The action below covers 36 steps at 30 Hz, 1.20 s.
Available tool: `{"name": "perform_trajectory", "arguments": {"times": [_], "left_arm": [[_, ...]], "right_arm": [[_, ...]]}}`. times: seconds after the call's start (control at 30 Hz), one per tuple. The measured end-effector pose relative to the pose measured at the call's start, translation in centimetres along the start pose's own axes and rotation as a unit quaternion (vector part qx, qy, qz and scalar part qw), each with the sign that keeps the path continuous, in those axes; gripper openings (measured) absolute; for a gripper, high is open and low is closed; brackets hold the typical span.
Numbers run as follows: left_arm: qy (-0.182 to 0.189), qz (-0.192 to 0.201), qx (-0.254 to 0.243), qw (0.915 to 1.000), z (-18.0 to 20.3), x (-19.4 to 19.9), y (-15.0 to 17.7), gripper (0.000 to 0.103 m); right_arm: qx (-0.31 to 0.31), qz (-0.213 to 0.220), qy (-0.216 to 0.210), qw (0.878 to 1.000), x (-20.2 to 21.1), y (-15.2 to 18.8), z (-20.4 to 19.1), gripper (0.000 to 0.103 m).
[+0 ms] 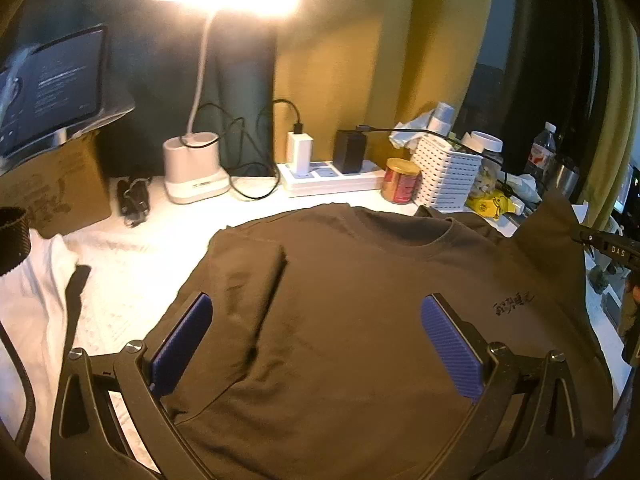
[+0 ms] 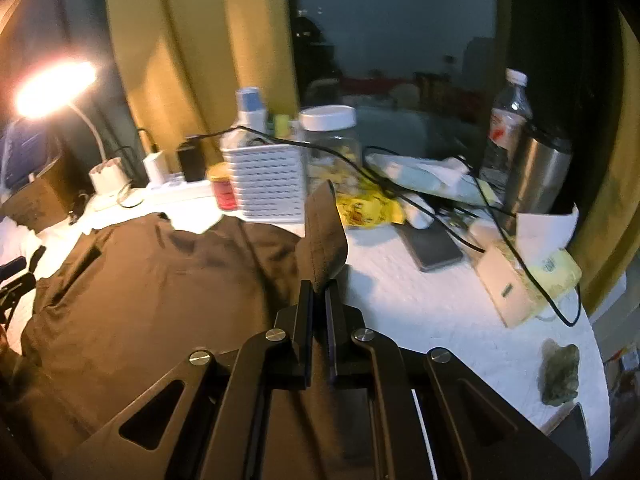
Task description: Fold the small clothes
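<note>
A dark brown T-shirt (image 1: 360, 300) lies spread on the white table, collar toward the back, with small black lettering on the chest. My left gripper (image 1: 316, 312) is open just above its lower middle, blue pads (image 1: 184, 340) wide apart and empty. My right gripper (image 2: 319, 296) is shut on the shirt's right sleeve (image 2: 326, 236) and holds it lifted off the table, so the sleeve stands up in a point. That raised sleeve (image 1: 556, 232) also shows at the right edge of the left wrist view, with the right gripper (image 1: 608, 250) beside it.
Along the back stand a lit desk lamp (image 1: 196, 172), a power strip (image 1: 332, 178), a red can (image 1: 400, 182) and a white slatted basket (image 1: 444, 176). A phone (image 2: 432, 246), cables, a steel flask (image 2: 536, 176) and a water bottle (image 2: 506, 120) crowd the right. A tablet on a cardboard box (image 1: 52, 184) is left.
</note>
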<state>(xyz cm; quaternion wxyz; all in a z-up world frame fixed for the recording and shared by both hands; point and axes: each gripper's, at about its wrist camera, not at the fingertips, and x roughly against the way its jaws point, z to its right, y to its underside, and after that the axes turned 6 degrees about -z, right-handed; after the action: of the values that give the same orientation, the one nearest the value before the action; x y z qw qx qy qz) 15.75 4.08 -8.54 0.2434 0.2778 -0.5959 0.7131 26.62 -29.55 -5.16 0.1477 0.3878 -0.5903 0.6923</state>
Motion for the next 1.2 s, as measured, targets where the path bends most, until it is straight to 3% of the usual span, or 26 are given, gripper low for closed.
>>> {"name": "perform_trajectory", "arguments": {"times": [0.27,0.47,0.5,0.6,0.8,0.97,1.1,1.2], "left_arm": [[0.006,-0.002,0.011,0.9999,-2.4,1.1,1.2,0.102],[0.017,-0.010,0.010,0.9998,-2.7,1.1,1.8,0.102],[0.020,-0.010,0.010,0.9997,-2.6,1.0,1.7,0.102],[0.026,-0.012,0.007,0.9996,-2.1,0.9,1.8,0.102],[0.035,-0.016,-0.009,0.9992,-0.3,1.1,2.0,0.102],[0.035,-0.019,-0.022,0.9990,1.0,1.5,2.1,0.102],[0.027,-0.018,-0.026,0.9991,1.9,1.7,1.9,0.102],[0.022,-0.023,-0.025,0.9992,2.3,1.7,1.9,0.102]], "right_arm": [[0.016,-0.036,-0.014,0.999,-3.2,1.1,-5.7,0.007],[0.008,-0.070,-0.017,0.997,-5.5,3.0,-7.7,0.008],[0.006,-0.075,-0.024,0.997,-5.6,3.3,-7.8,0.015],[0.005,-0.087,-0.048,0.995,-5.3,4.2,-8.0,0.049],[-0.023,-0.052,-0.015,0.998,-1.4,5.6,-4.8,0.052],[-0.075,-0.058,0.024,0.995,-0.6,7.3,0.4,0.052],[-0.109,-0.068,-0.023,0.991,-0.8,8.5,2.5,0.052],[-0.102,-0.057,-0.064,0.991,-0.9,8.3,1.7,0.052]]}}
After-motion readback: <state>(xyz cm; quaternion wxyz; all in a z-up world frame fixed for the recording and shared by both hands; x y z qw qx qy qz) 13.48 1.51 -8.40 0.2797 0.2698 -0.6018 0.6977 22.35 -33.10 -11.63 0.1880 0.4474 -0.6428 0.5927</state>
